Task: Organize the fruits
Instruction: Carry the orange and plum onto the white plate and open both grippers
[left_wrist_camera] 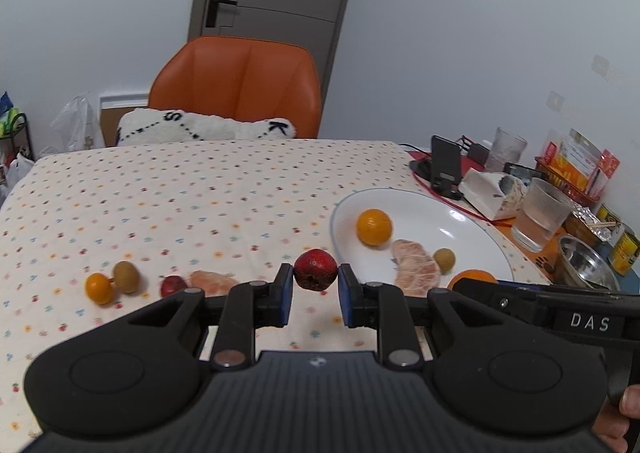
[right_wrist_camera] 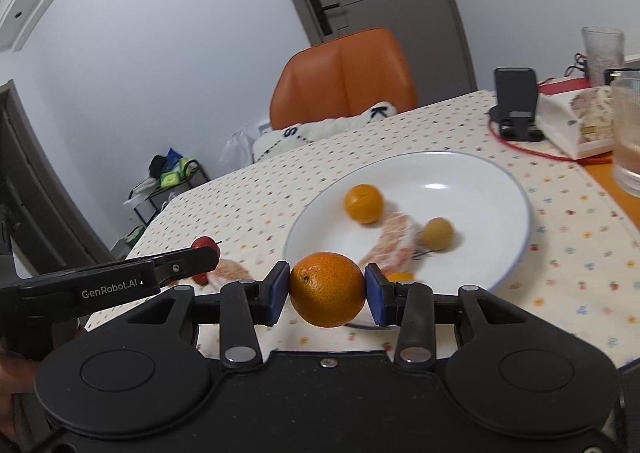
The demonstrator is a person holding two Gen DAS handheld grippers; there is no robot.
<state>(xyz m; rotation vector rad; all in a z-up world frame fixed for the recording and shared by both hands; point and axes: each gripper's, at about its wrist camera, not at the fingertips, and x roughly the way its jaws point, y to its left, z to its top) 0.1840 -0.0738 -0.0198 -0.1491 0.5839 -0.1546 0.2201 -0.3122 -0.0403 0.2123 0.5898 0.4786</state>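
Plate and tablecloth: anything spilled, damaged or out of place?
Nothing spilled or broken. Four fruits lie loose on the tablecloth, not on the plate: orange, green, red and a peeled segment.

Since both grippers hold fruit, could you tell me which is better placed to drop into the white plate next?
Probably the right gripper: its round orange fruit hangs at the white plate rim.

Home dining table (left_wrist_camera: 200,189) (floral cloth)

Both wrist cameras look forward, low and close over the worktop (left_wrist_camera: 200,193), toward the orange chair (right_wrist_camera: 344,73); both views share the white plate (left_wrist_camera: 472,237).
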